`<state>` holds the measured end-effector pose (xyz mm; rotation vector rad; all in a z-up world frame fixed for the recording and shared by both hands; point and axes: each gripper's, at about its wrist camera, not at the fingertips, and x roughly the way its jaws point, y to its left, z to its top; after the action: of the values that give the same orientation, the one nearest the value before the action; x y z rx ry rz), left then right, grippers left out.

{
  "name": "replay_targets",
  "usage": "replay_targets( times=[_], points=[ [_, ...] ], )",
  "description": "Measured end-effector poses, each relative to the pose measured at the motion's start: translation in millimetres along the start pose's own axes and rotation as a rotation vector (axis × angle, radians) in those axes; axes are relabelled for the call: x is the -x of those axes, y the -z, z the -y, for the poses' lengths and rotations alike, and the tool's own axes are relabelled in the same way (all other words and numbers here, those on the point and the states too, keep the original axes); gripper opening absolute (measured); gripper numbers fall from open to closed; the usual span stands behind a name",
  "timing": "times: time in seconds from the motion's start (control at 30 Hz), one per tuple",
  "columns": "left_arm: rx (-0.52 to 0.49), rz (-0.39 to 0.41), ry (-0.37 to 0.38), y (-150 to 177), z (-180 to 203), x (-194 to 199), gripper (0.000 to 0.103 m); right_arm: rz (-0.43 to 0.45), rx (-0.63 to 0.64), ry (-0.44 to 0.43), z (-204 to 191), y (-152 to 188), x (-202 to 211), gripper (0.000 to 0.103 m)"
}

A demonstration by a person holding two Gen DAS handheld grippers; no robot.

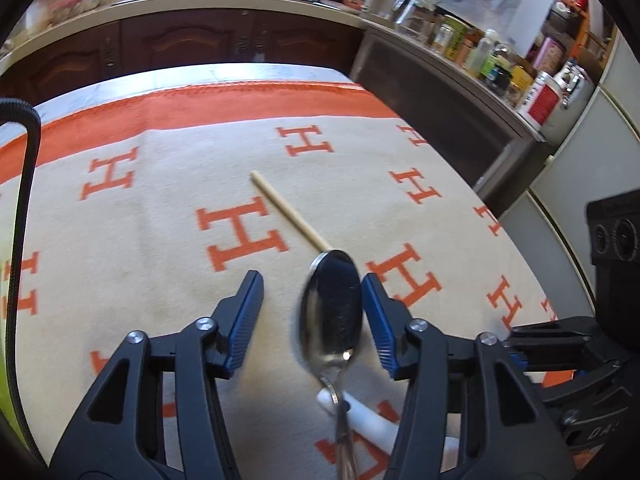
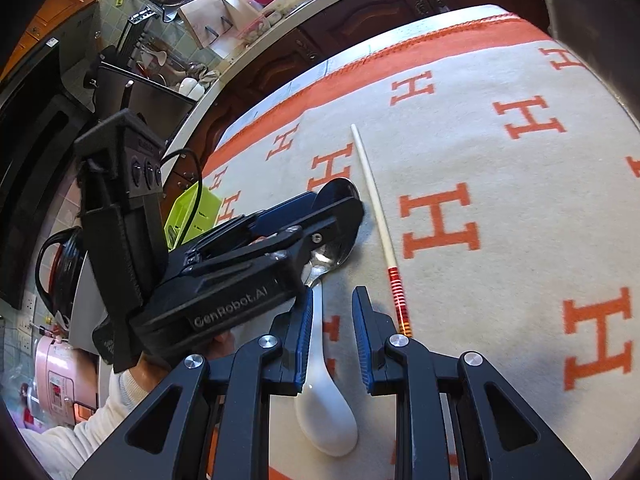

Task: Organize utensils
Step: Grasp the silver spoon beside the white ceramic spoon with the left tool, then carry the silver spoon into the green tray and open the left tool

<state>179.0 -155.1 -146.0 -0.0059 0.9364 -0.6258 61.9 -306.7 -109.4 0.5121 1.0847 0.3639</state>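
I set the left gripper, jaws apart, astride the metal spoon for pickup; the right gripper, jaws apart and empty, straddles the white spoon.

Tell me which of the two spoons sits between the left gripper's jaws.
The metal spoon: its shiny bowl lies between the left gripper's blue jaws. The white ceramic spoon lies nearer the right gripper instead.

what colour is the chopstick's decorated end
Red with thin pale bands, on the chopstick; clearest in the right wrist view.
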Motion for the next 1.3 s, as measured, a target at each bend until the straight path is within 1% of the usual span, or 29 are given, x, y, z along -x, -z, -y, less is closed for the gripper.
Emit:
replay_targets(
  times=[0.03,0.07,0.1,0.2,0.23,0.27,0.3,0.37,0.5,0.67,0.93,1.3],
  points=[
    [-0.008,-0.003,0.011,0,2,0,0.039,-0.001,0.0,0.001,0,0,-2,0.02],
    [-0.013,-0.008,0.028,0,4,-2,0.027,-0.003,0.0,0.003,0,-1,-6,0.02],
    [-0.012,-0.02,0.05,0,4,-4,0.025,-0.006,0.0,0.005,0,-2,-8,0.02],
    [-0.003,-0.016,0.054,1,4,-4,0.023,-0.013,-0.001,0.006,-1,-3,-15,0.02],
    [0.008,-0.016,0.06,1,3,-4,0.02,-0.015,-0.001,0.004,-2,-4,-18,0.02],
    [0.021,-0.018,0.071,1,1,-3,0.007,-0.016,-0.002,0.003,-3,-3,-19,0.02],
    [0.046,-0.029,0.102,1,-2,-4,0.004,-0.016,-0.002,0.003,-3,-3,-19,0.02],
    [0.064,-0.038,0.088,1,-3,-5,0.004,-0.014,-0.003,0.002,-4,-2,-20,0.02],
    [0.068,-0.038,0.053,1,1,0,0.004,-0.006,-0.007,0.005,-3,-3,-17,0.02],
    [0.085,-0.008,0.037,5,1,23,0.004,0.012,0.003,0.009,-8,-1,-9,0.02],
    [0.111,0.053,-0.016,14,-1,89,0.004,0.037,0.04,0.015,-24,6,11,0.02],
    [0.168,0.166,-0.099,35,-15,194,0.004,0.05,0.159,0.001,-88,32,35,0.02]
  ],
)
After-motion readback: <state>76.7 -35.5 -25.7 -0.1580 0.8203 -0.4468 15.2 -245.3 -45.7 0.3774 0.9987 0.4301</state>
